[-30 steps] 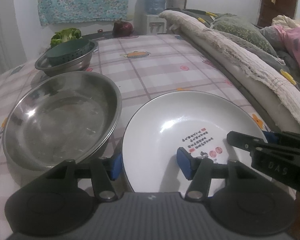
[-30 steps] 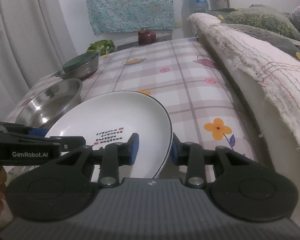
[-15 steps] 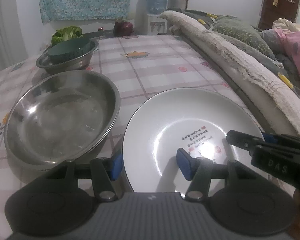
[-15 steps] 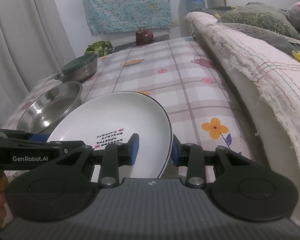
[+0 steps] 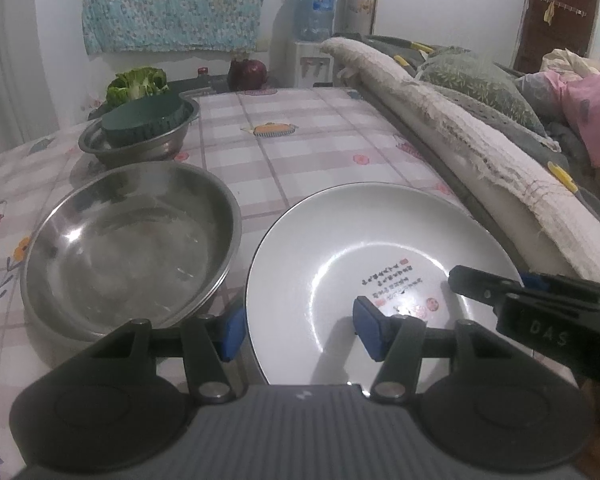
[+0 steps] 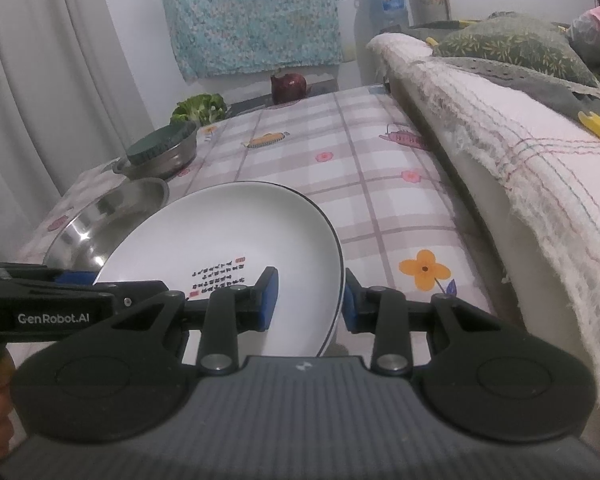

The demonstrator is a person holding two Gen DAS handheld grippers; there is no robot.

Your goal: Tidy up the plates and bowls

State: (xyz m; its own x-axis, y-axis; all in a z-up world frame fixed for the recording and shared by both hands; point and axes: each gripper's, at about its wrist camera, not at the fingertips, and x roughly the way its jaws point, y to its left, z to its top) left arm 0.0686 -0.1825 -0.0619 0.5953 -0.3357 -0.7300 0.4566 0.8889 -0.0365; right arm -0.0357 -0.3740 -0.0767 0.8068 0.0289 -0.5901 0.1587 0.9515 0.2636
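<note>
Both claws stand apart — left gripper (image 5: 296,330), right gripper (image 6: 310,300) — straddling opposite rims of the white plate (image 5: 364,256), likely stiff, glossy-slippery, breakable.

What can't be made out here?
- White plate: near rim cut off by the gripper body in both views; whether it touches the table is hidden.
- Plate print: too small to read.
- Small steel bowl: contents hidden under the green lid.
- Large steel bowl: partly hidden by the plate in the right wrist view.
</note>
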